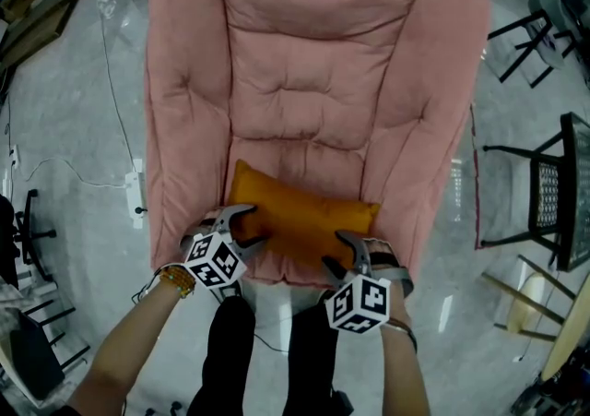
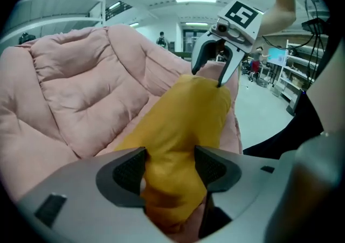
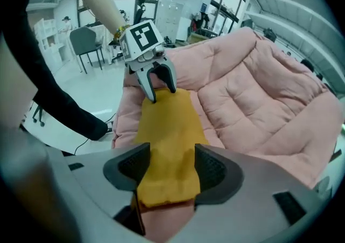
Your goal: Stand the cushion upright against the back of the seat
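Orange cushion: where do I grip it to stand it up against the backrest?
Take its two short ends, one gripper each, from the seat's front edge. The cushion lies flat and crosswise on the chair, so a two-end hold should stop sagging. The open left gripper and right gripper straddle those ends.

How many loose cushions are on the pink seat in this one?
1. The orange cushion lies flat at the front of the pink seat, its ends between the jaws of the left gripper and right gripper. None other shows.
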The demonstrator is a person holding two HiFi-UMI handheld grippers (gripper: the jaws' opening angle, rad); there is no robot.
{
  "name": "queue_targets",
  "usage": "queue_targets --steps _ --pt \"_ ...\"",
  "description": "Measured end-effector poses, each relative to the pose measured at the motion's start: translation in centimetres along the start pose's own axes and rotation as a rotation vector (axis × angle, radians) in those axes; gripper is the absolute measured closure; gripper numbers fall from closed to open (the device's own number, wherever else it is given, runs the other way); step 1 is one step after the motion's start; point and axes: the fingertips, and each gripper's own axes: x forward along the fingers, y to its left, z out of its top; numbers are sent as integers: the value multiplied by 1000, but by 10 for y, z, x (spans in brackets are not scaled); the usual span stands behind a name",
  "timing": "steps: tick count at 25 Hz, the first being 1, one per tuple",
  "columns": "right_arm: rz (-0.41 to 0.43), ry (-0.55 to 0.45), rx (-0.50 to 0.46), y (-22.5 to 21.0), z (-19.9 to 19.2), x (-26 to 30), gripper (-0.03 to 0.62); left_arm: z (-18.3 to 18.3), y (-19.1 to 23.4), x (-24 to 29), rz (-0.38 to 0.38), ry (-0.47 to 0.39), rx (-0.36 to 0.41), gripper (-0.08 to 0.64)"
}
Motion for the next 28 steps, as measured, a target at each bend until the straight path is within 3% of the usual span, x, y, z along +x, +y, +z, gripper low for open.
queue_targets --steps 4,7,13,18,22,24,25,27,28 --pt "-9 42 72 11 -16 16 341 -5 1 16 5 76 -29 297" --pt "-57 73 101 6 -19 24 352 -2 -1 17 13 78 -58 375" --pt "-76 62 126 -1 -14 22 480 11 -4 -11 68 14 -148 522" --pt "-124 60 101 -24 -9 25 494 21 -13 -39 99 -23 -275 535" --pt "-64 79 114 -14 -12 34 391 16 -9 -38 129 -16 -284 461" --pt "-101 -2 260 -18 -4 15 363 31 4 -48 145 -82 -259 358" --pt "-118 -72 409 -21 1 4 357 38 14 -54 157 -112 -247 342" --pt "-85 -227 833 -15 9 -8 357 48 39 -60 162 -141 -231 339" --pt "-23 -289 1064 -3 11 -6 357 50 50 -56 143 -139 -227 339"
